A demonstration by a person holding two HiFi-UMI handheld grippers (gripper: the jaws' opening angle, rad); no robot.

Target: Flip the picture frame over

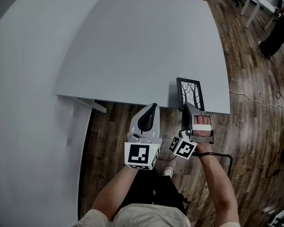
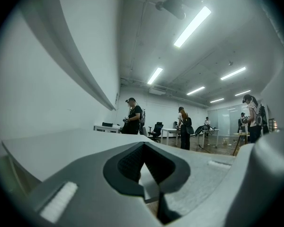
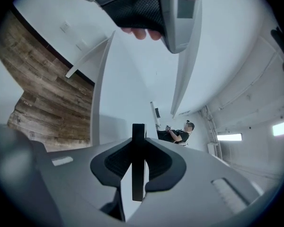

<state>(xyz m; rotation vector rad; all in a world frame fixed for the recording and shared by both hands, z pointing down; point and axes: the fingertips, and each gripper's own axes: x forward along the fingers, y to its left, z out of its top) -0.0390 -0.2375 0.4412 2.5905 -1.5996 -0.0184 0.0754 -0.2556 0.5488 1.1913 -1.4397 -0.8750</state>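
Head view only: frame [image 1: 190, 93] front

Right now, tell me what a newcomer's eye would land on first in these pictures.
The black picture frame, with its bare-tree print facing up, stands out at the near right edge of the big pale table. The right gripper is clamped on the frame's near edge. The left gripper sits empty beside it, at the table's edge.

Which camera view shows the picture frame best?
Head view: the frame shows its face, a tree print. The right gripper view shows only its thin black edge, seen end-on; the left gripper view shows none of it.
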